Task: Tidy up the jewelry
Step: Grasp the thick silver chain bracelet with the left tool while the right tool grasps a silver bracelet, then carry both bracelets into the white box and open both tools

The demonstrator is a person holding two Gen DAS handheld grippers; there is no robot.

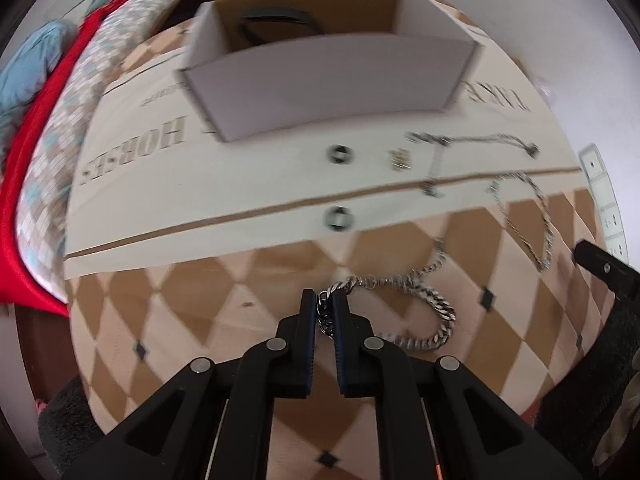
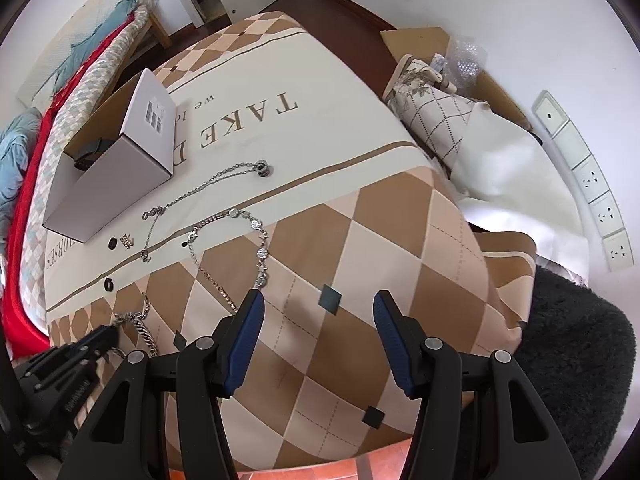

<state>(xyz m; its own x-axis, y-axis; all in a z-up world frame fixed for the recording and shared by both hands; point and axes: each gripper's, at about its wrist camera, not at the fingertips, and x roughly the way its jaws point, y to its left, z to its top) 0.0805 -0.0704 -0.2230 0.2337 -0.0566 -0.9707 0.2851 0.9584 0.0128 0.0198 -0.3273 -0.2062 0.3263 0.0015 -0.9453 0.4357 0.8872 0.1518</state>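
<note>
My left gripper (image 1: 324, 300) is shut on one end of a thick silver curb chain (image 1: 436, 312) lying on the diamond-patterned cloth (image 1: 200, 300). The same chain (image 2: 140, 328) and left gripper (image 2: 108, 332) show at the lower left of the right wrist view. My right gripper (image 2: 320, 300) hangs open over bare cloth with nothing between its fingers. Just beyond its left finger lies a crystal bracelet (image 2: 262, 240). Farther off are a thin necklace with a bead pendant (image 2: 264, 168), two dark rings (image 1: 340, 155) (image 1: 339, 218) and a small charm (image 1: 400, 159).
An open white cardboard box (image 1: 320, 76) with a black item inside (image 1: 276, 20) stands at the far side of the cloth. A bed with a red blanket (image 2: 24, 240) runs along the left. Pillows (image 2: 436, 116), a dark fuzzy rug (image 2: 580, 340) and wall sockets (image 2: 592, 184) are on the right.
</note>
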